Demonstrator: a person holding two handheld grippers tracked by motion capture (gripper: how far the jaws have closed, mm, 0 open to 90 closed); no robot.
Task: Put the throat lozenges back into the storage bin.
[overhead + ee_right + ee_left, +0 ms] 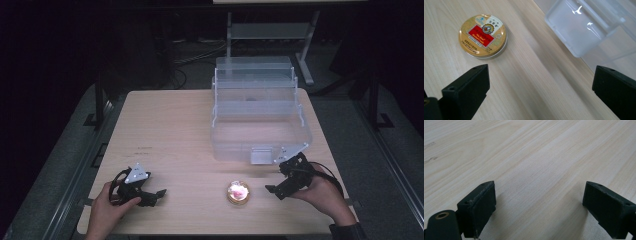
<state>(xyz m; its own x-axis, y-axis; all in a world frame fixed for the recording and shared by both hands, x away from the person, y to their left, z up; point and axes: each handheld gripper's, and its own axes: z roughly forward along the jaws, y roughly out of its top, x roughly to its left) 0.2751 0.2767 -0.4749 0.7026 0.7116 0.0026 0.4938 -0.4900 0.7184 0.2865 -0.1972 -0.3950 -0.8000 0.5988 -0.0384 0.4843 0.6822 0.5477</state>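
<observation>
A small round gold tin with a red label lies flat on the wooden table near its front edge; in the right gripper view the tin sits ahead and to the left of the jaws. My right gripper hovers just right of the tin, open and empty. A clear plastic box with a raised tiered lid stands behind the tin; its front latch is close to the right gripper. My left gripper rests at the front left, open over bare wood.
A metal stand and cables lie on the dark floor beyond the table's far edge. The table's left half is bare wood with a few faint marks.
</observation>
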